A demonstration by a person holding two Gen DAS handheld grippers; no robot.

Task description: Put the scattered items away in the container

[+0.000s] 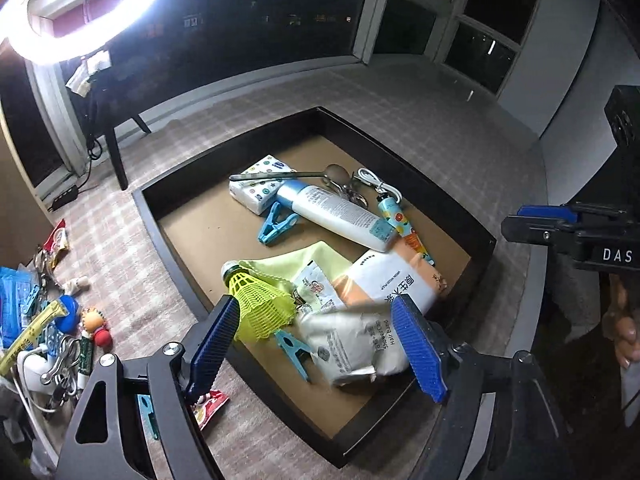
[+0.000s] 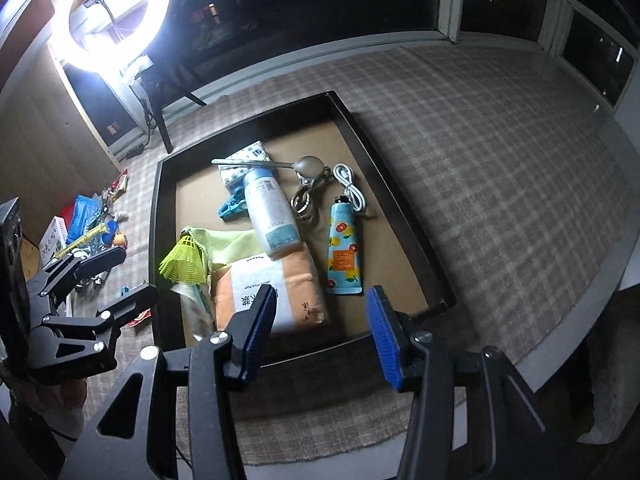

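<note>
A black-rimmed tray (image 1: 176, 252) (image 2: 160, 208) on the checked cloth holds a white bottle (image 1: 336, 210) (image 2: 270, 212), a spoon (image 2: 308, 165), a yellow shuttlecock (image 1: 260, 300) (image 2: 182, 262), a tissue pack (image 1: 394, 282) (image 2: 272, 292), a shower-cap packet (image 1: 356, 344), a fruit-print tube (image 2: 343, 252), blue clips and a cable. My left gripper (image 1: 320, 338) is open and empty above the tray's near corner; it also shows in the right wrist view (image 2: 116, 276). My right gripper (image 2: 320, 332) is open and empty over the tray's near rim.
Scattered items lie on the cloth left of the tray: a small doll (image 1: 94, 322), blue packets (image 1: 16, 296) (image 2: 82, 216), a red snack packet (image 1: 210, 406), a carabiner (image 1: 60, 364), a white box (image 2: 52, 238). A ring light (image 2: 108, 12) stands behind.
</note>
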